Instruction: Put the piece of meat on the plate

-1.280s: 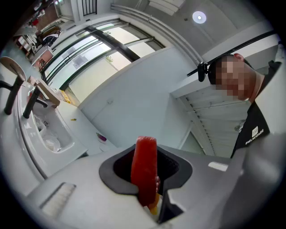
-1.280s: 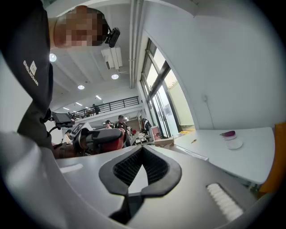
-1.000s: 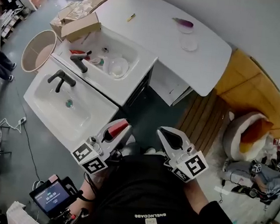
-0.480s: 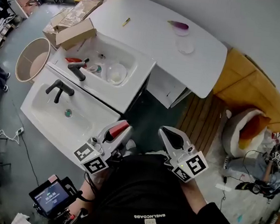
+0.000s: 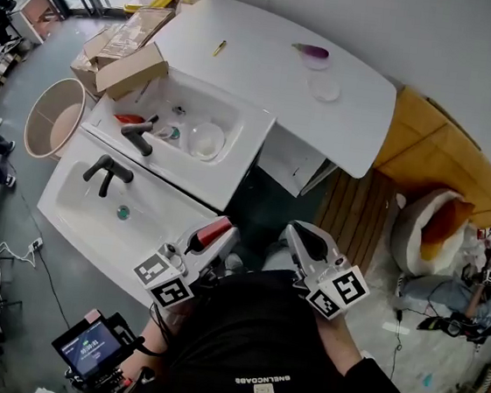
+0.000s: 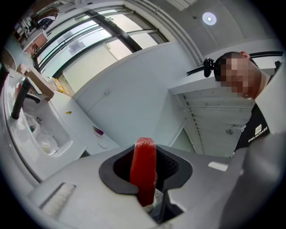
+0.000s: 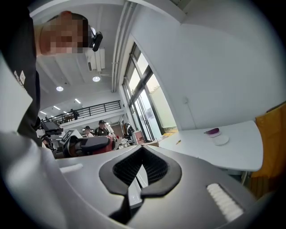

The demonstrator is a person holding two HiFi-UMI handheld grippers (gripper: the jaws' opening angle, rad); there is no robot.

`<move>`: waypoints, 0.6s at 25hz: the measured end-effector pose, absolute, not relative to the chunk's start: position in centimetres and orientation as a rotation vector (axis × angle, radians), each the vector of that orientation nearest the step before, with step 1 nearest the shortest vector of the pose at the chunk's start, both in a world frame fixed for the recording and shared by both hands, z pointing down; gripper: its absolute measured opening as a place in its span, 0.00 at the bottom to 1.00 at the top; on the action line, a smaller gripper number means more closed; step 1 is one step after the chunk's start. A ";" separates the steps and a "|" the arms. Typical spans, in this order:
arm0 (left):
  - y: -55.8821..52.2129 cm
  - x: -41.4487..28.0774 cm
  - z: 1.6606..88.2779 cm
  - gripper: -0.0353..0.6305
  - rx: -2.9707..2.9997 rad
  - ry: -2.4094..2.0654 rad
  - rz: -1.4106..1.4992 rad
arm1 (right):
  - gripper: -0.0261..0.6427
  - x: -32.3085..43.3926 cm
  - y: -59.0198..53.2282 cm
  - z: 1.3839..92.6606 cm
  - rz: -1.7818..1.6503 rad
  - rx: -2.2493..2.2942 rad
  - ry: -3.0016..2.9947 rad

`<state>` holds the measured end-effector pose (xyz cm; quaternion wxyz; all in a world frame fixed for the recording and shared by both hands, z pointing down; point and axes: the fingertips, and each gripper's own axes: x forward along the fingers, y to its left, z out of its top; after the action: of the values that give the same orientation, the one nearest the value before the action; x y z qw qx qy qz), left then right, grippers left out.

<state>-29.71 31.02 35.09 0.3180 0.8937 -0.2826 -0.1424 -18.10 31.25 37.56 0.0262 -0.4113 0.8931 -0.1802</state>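
Red piece of meat [image 6: 143, 165] is clamped in the left gripper [image 5: 215, 232], held level near the body, just off the sink unit [image 5: 250, 152] corner. Right gripper [image 7: 142, 152] sits level beside it, jaws together, empty. Plate [image 5: 326, 88] is well apart on the white table [image 5: 261, 61], bare top around it.

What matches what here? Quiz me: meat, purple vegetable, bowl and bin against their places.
1 red slab-like piece of meat
2 purple vegetable
3 clear round bowl
4 beige round bin

a in a white sink
b in the left claw, jaws shut on it
c on the grey floor
d at the white table's far edge

Pairs: 1-b, 2-d, 3-a, 4-c
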 end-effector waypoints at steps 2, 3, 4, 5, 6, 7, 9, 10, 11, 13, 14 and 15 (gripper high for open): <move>30.5 -29.9 35.2 0.22 2.348 -0.755 -0.372 | 0.05 -18.0 30.7 37.5 -0.553 -1.265 2.756; 30.3 -29.9 35.2 0.22 2.346 -0.762 -0.373 | 0.05 -18.0 30.5 37.5 -0.548 -1.259 2.759; 30.0 -30.0 35.2 0.22 2.342 -0.770 -0.378 | 0.05 -18.0 30.2 37.5 -0.545 -1.252 2.764; 29.8 -30.0 35.2 0.22 2.337 -0.780 -0.386 | 0.05 -17.9 29.8 37.5 -0.545 -1.243 2.770; 29.4 -30.0 35.2 0.22 2.330 -0.792 -0.393 | 0.05 -17.9 29.5 37.6 -0.551 -1.232 2.776; 29.1 -30.0 35.3 0.22 2.322 -0.805 -0.397 | 0.05 -17.8 29.1 37.8 -0.560 -1.219 2.782; 28.2 -29.7 36.1 0.22 2.308 -0.828 -0.396 | 0.05 -17.7 28.0 38.7 -0.575 -1.192 2.795; 27.5 -29.4 36.6 0.22 2.303 -0.837 -0.394 | 0.05 -17.5 27.4 39.2 -0.580 -1.179 2.802; 26.9 -29.2 37.0 0.22 2.297 -0.843 -0.391 | 0.05 -17.4 26.7 39.6 -0.584 -1.168 2.809; 26.0 -28.8 37.2 0.22 2.285 -0.853 -0.388 | 0.05 -17.2 25.9 39.6 -0.593 -1.150 2.819; 25.7 -28.6 37.1 0.22 2.280 -0.856 -0.387 | 0.05 -17.1 25.6 39.4 -0.597 -1.144 2.823; 25.4 -28.4 37.0 0.22 2.276 -0.859 -0.386 | 0.05 -16.8 25.2 39.2 -0.600 -1.139 2.826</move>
<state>-28.36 25.35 36.96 0.3327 0.8714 -0.3288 -0.1479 -16.82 25.18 39.21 0.0181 -0.3667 0.9099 -0.1932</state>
